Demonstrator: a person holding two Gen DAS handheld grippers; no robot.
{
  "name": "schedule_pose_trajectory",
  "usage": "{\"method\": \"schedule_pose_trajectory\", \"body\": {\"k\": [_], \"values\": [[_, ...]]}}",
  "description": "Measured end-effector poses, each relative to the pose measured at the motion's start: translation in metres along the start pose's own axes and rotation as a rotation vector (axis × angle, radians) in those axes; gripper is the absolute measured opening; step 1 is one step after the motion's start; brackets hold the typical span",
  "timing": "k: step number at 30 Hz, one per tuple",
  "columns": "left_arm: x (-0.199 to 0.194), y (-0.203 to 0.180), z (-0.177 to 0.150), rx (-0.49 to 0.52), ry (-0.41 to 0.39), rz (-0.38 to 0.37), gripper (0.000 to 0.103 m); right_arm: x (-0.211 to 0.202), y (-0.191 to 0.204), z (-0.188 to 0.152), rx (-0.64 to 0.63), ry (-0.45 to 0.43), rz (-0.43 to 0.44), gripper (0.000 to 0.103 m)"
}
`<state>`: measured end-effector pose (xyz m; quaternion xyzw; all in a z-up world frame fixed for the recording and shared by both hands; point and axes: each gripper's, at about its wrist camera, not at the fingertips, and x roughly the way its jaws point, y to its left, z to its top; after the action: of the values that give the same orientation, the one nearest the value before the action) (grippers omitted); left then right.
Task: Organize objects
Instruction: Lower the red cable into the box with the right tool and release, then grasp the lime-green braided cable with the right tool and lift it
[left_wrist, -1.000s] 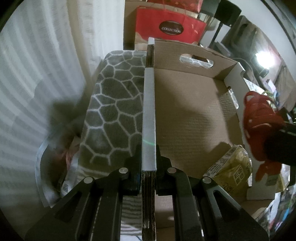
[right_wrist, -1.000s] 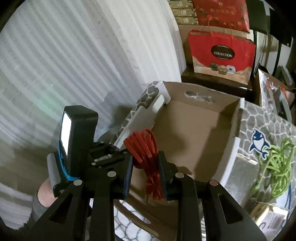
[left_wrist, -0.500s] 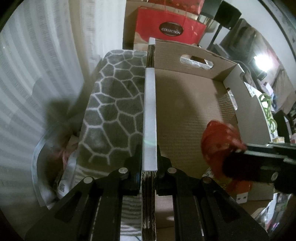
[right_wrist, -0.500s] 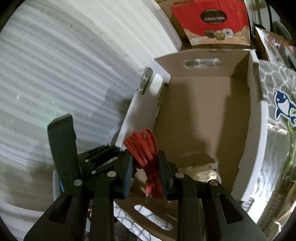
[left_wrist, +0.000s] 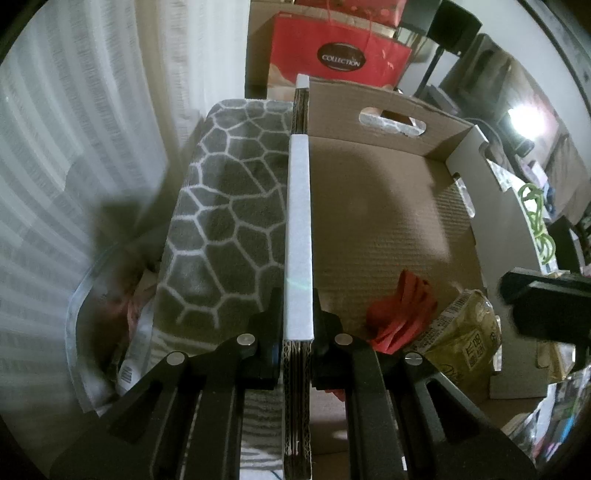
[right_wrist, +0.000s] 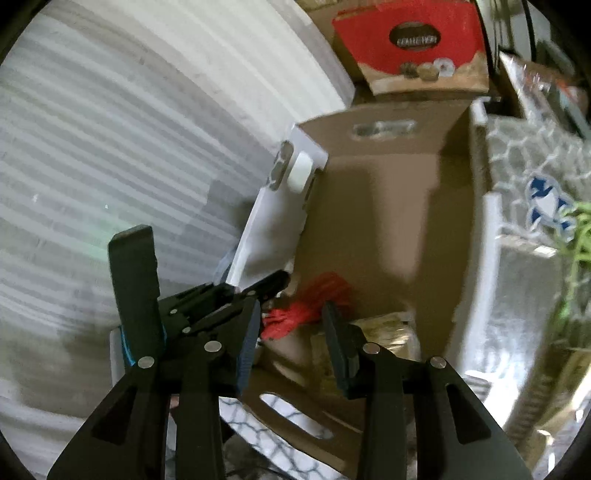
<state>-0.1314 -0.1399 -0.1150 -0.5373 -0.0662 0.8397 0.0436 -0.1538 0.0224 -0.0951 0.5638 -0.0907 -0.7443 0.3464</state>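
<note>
Left gripper (left_wrist: 298, 325): fingers pinched tight on the white-taped top edge of the side wall of the cardboard box (left_wrist: 373, 206). The wall runs straight away from the camera between the two pads.

Right gripper (right_wrist: 291, 332): the fingers have just been opening and now stand partly apart. The red cable bundle (right_wrist: 314, 302) shows in the gap just beyond the fingertips; the pads do not press on it. The frame is motion-blurred, so fine contact cannot be read.

Red cable bundle, left wrist view (left_wrist: 402, 314): lies on the box floor in the near corner, just beside the gripped wall and touching a yellow-gold packet (left_wrist: 461, 332) to its right. The rest of the box floor is bare corrugated card.

Box: open top, hand-hole cut in the far wall, white outer faces.

Surroundings: a grey blanket with a white honeycomb pattern (left_wrist: 229, 206) lies outside the gripped wall. A red paper bag marked "COLLECTION" (left_wrist: 340, 55) stands beyond the far wall. A green cord (left_wrist: 535, 218) lies outside the right wall. White pleated curtain (right_wrist: 129, 129) to the left.
</note>
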Motion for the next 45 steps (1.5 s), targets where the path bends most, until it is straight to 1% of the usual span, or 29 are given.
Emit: {"method": "schedule_pose_trajectory", "body": {"k": [2,4,6,11,17,28,31,34,36,38,41,44,45], "values": [[0.0,0.0,0.0,0.0,0.0,0.002,0.01,-0.01,0.003,-0.002,-0.045,-0.03,-0.049,0.037],[0.0,0.0,0.0,0.0,0.0,0.001,0.01,-0.025,0.007,-0.005,-0.104,-0.074,-0.128,0.038],[0.001,0.0,0.001,0.001,0.0,0.002,0.01,-0.035,0.01,-0.009,-0.146,-0.108,-0.187,0.041],[0.001,0.0,0.0,0.001,0.0,0.004,0.01,-0.053,0.014,-0.018,-0.2,-0.156,-0.275,0.042],[0.001,-0.001,0.0,0.002,0.0,0.005,0.01,-0.067,0.004,-0.02,-0.204,-0.176,-0.323,0.043],[0.001,-0.001,0.0,0.001,0.0,0.005,0.01,-0.081,-0.025,-0.021,-0.162,-0.195,-0.397,0.046],[0.001,-0.002,0.0,0.001,0.0,0.006,0.01,-0.084,-0.033,-0.022,-0.154,-0.199,-0.415,0.049],[0.001,-0.002,0.0,0.001,0.0,0.006,0.01,-0.089,-0.044,-0.021,-0.143,-0.205,-0.439,0.055],[0.001,-0.001,0.0,0.001,0.0,0.007,0.01,-0.093,-0.055,-0.02,-0.131,-0.2,-0.452,0.064],[0.001,-0.001,0.0,0.0,0.0,0.006,0.01,-0.096,-0.065,-0.018,-0.113,-0.199,-0.454,0.069],[0.001,-0.001,0.0,0.0,0.0,0.007,0.01,-0.101,-0.082,-0.016,-0.079,-0.201,-0.473,0.072],[0.001,-0.001,0.0,0.001,0.0,0.007,0.01,-0.106,-0.1,-0.013,-0.041,-0.195,-0.483,0.08],[0.001,-0.001,0.0,0.001,0.0,0.007,0.01,-0.107,-0.105,-0.012,-0.036,-0.19,-0.489,0.08]]}}
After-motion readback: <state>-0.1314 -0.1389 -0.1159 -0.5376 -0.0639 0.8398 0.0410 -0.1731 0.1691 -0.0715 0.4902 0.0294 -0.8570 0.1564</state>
